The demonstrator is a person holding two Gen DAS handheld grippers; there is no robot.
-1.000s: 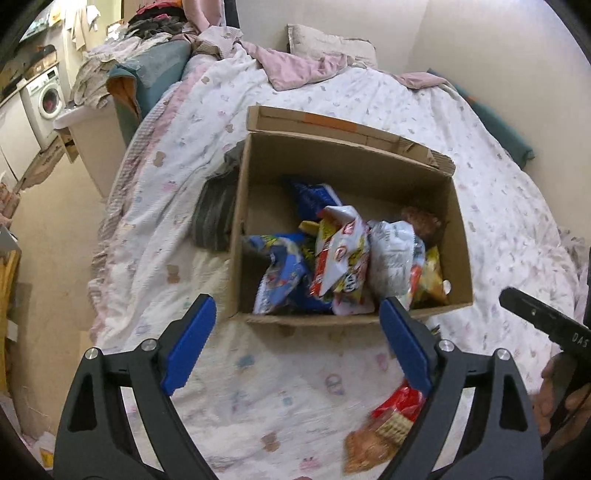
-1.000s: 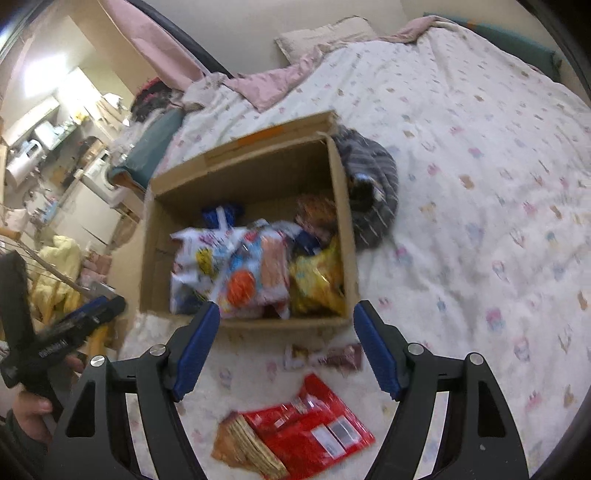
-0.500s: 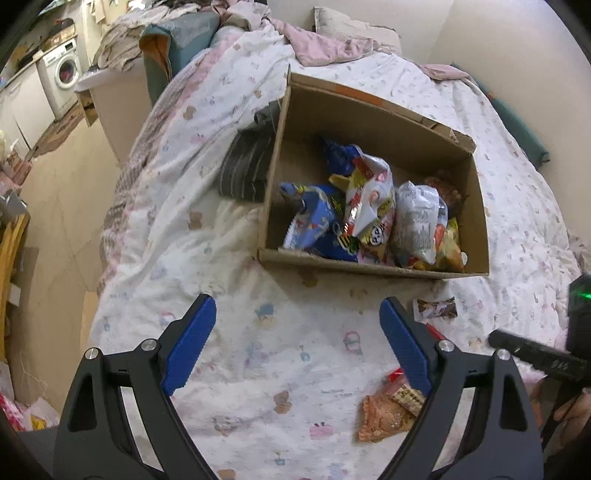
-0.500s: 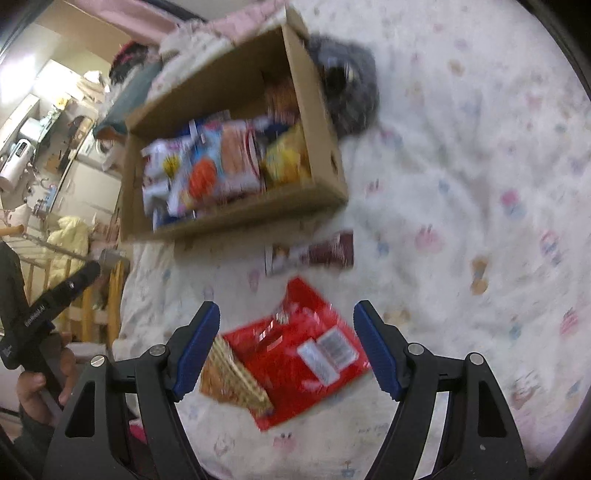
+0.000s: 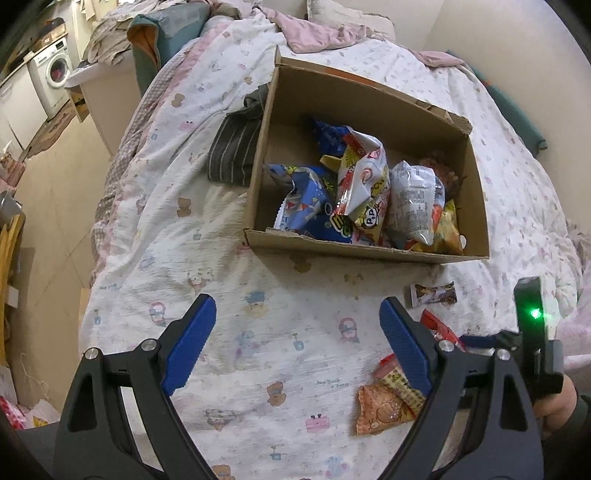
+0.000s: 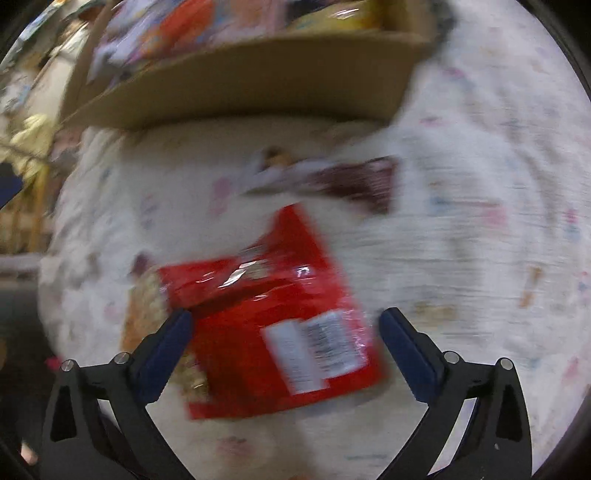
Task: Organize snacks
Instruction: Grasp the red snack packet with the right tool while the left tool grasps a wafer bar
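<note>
Jaws of my right gripper [image 6: 284,338] have just been opening and now stand wide on either side of the red snack bag [image 6: 273,332], which lies flat on the patterned bedsheet [image 6: 480,229] below them; the pads are apart from it, though the picture is blurred. My left gripper [image 5: 295,339] hangs open over bare sheet with nothing between its blue pads [image 5: 188,343]. Just past the red bag lies a small brown wrapper [image 6: 354,177]. Beyond that sits the cardboard box [image 5: 369,249], its right half filled with upright snack packets [image 5: 362,192]. A striped grey cloth [image 5: 236,147] rests against the box's left wall. Farther off lies a pink blanket [image 5: 317,33].
</note>
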